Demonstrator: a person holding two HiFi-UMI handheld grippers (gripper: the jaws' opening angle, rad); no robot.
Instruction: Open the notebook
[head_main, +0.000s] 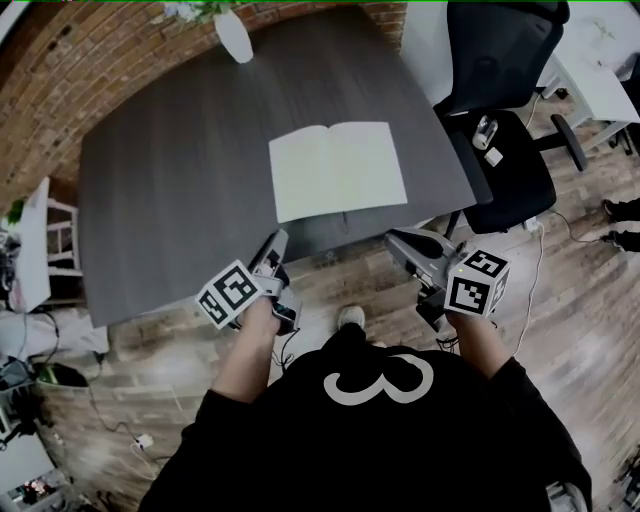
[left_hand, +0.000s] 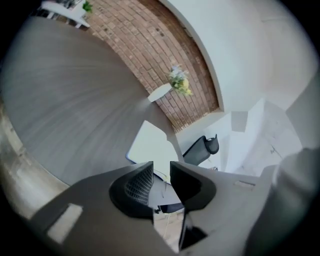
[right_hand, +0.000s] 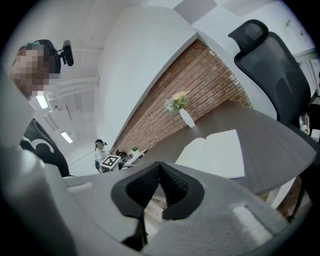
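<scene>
In the left gripper view the left gripper (left_hand: 161, 167) hides the near edge of the notebook (left_hand: 150, 142) from us. In the head view the top edge cuts off the flowers (head_main: 195, 10) above the vase (head_main: 234, 38) and the back of the chair (head_main: 505, 60), and we cannot tell what the small things (head_main: 486, 135) on its seat are.

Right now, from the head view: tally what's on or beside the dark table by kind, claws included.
Open white paper notebook: 1
White narrow-necked vase with flowers: 1
Black office chair: 1
Grey handheld claws: 2 (left claw, right claw)
Total: 5
</scene>
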